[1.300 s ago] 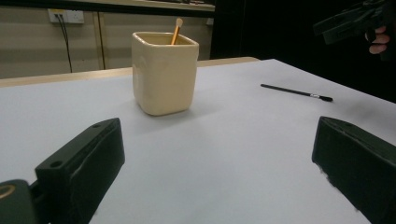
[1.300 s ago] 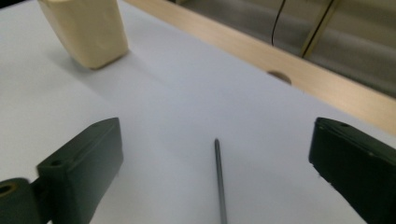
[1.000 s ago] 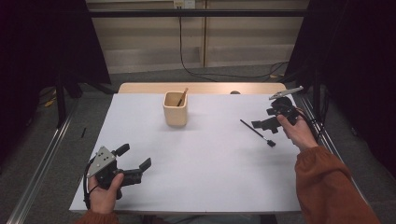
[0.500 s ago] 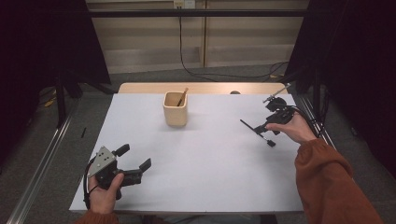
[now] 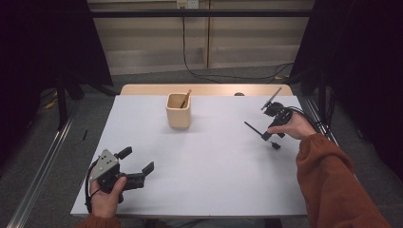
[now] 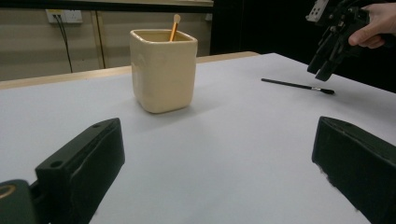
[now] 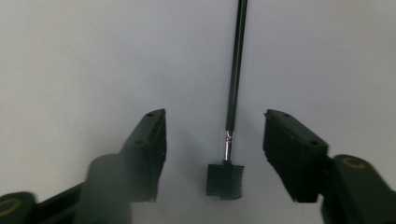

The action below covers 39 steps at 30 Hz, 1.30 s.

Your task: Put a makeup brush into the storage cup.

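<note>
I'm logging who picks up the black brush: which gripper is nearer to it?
Right. The right gripper hangs directly over the black brush, jaws astride it without touching. The left gripper sits far across the table's near-left corner.

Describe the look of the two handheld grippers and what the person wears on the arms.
Both grippers are black. The left gripper carries a grey three-cornered plate on top and a black cable looping by the hand; its fingers are chunky, blunt black blocks with small screw holes. The right gripper has like fingers. The sleeves are rust-orange, with gathered cuffs.
</note>
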Available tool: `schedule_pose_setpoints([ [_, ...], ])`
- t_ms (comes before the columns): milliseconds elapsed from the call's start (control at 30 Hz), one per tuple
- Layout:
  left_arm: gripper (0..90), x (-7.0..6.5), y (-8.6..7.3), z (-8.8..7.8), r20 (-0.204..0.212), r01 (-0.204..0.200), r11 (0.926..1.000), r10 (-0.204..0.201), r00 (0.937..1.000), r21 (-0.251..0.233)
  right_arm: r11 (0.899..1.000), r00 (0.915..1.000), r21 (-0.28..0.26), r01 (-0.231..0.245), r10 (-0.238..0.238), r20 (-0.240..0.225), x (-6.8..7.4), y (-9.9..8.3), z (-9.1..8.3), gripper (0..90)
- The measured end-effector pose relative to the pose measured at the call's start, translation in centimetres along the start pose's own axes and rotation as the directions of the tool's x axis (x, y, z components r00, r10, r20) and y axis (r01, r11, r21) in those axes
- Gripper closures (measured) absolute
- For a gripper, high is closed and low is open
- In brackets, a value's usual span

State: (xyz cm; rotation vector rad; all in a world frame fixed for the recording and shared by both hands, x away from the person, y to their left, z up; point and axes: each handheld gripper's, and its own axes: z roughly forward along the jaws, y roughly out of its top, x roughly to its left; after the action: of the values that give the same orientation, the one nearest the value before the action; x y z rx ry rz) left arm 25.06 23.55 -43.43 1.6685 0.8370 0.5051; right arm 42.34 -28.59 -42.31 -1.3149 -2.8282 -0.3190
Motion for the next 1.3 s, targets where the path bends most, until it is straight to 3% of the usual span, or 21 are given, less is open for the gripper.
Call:
schedule_pose_setpoints([
  [167,2.4,-0.1,0.0,0.1,0.001,-0.010,0.9999,0.010,1.0000,0.004,1.000,1.0000,0.031,-0.007,0.006,0.003,-0.6,0.0,0.8,47.2],
  [467,2.4,-0.1,0.0,0.2,0.009,-0.015,0.9999,0.015,0.9998,0.006,0.998,0.9997,0.056,0.000,0.002,-0.023,-0.9,0.2,1.6,64.3],
  [733,2.4,-0.1,0.0,0.2,0.012,-0.026,0.9996,0.026,0.9996,0.013,0.995,0.9998,0.099,0.018,-0.019,0.008,-0.6,0.6,2.6,69.2],
  [1133,2.4,-0.4,0.0,0.3,0.023,-0.041,0.9989,0.041,0.9989,0.023,0.988,0.9987,0.152,-0.024,0.017,0.049,-0.3,1.2,3.0,83.1],
  [1267,2.4,-0.2,0.0,0.2,0.018,-0.030,0.9994,0.030,0.9994,0.017,0.985,0.9980,0.174,0.019,-0.029,0.055,-0.2,1.5,3.1,86.3],
  [1300,2.4,-0.2,0.0,0.2,0.020,-0.033,0.9993,0.033,0.9993,0.017,0.986,0.9984,0.167,0.004,-0.013,0.056,-0.3,1.4,3.1,86.4],
])
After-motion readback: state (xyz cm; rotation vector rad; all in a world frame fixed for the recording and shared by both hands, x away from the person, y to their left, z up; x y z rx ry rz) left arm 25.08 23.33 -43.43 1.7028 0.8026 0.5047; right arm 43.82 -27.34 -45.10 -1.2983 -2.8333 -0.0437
